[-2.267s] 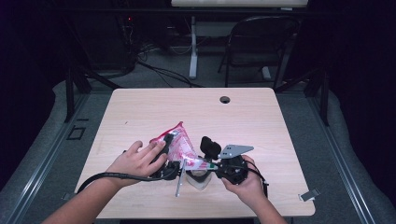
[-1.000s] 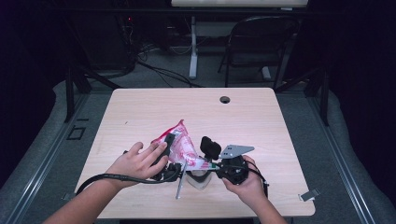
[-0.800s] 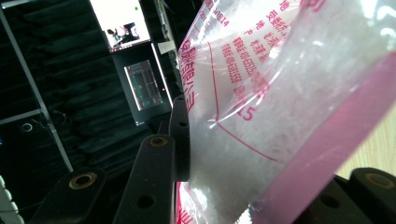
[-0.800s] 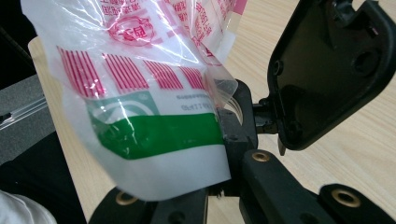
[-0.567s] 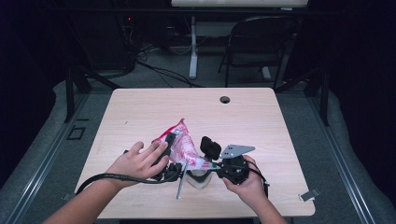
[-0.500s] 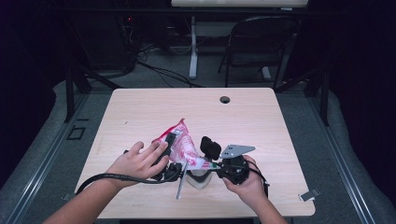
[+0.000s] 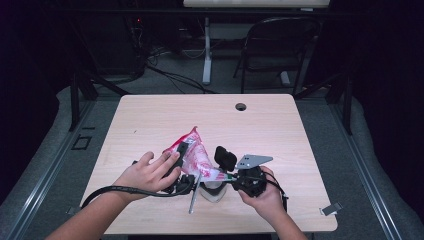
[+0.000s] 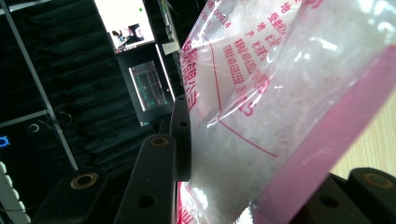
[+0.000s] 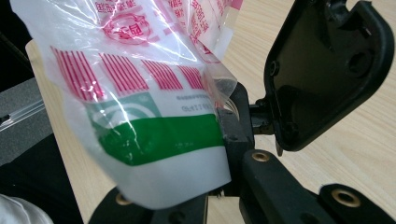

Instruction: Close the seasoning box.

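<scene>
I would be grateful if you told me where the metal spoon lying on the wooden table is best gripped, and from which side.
Probably the free end of the thin metal spoon, the one nearer the person, coming from above. It lies flat on the light wooden table, and its far end runs beneath the pink-printed clear plastic bag that the left tool and right tool hold.

Bag (image 7: 196,159) on table (image 7: 280,130) near front edge, probably between both tools
</scene>
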